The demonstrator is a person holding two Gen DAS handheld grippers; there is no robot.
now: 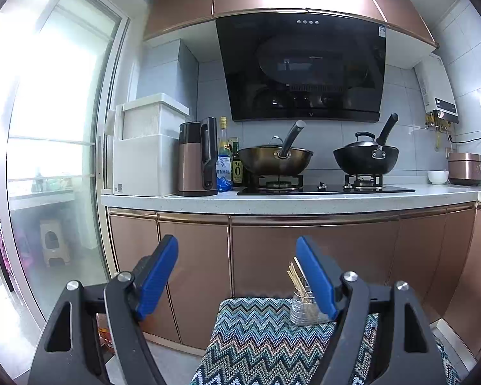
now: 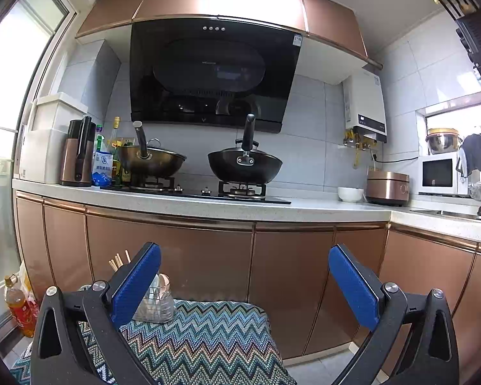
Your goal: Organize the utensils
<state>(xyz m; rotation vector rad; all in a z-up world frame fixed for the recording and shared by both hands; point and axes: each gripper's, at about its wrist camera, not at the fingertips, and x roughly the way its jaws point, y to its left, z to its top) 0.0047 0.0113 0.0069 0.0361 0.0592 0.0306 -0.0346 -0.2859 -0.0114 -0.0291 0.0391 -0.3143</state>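
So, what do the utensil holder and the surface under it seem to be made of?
The utensil holder looks like clear glass or plastic: the chopsticks show through its wall. The surface looks like woven or knitted fabric, matte, with a zigzag pattern.

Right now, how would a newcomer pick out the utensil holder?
Start at the zigzag-patterned cushion in front of the copper cabinets. On its far left corner stands a clear glass jar, the only thing on it, with wooden chopsticks poking out.
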